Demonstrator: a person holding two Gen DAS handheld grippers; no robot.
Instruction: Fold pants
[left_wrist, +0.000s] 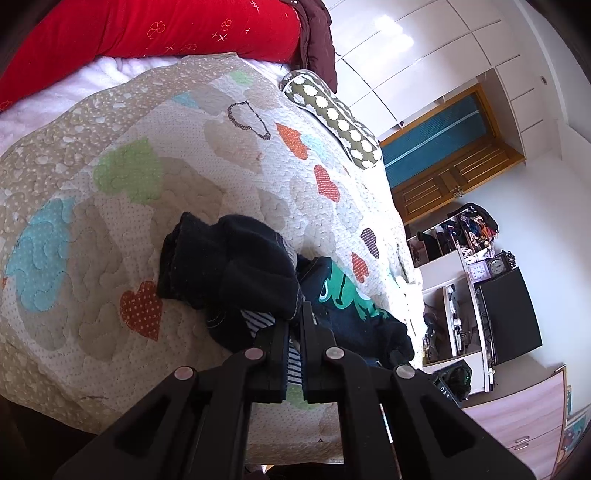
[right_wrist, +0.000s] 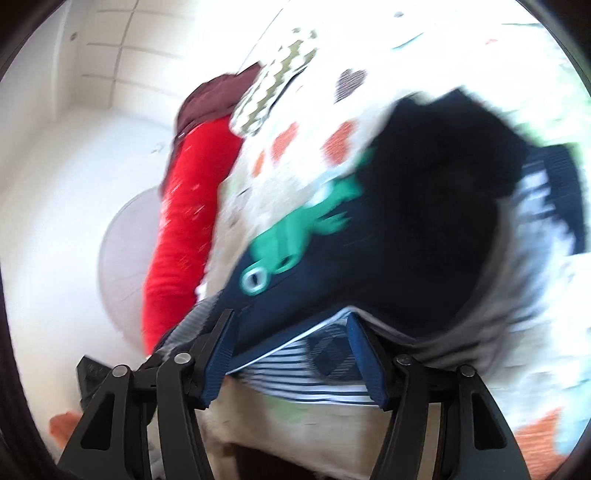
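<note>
2 grippers work over the quilted bedspread (left_wrist: 155, 122), where we see the dark pants (left_wrist: 236, 266) bunched in a heap with the frog print (left_wrist: 343, 291) on the side nearer the bed edge. The heap lies straight ahead of both grippers, with no clear long axis. Our left gripper (left_wrist: 294, 317) is nearly closed and pinches the striped lining at the near hem. Our right gripper (right_wrist: 291, 328) stands wide apart around the waistband, holding nothing; this view is blurred.
</note>
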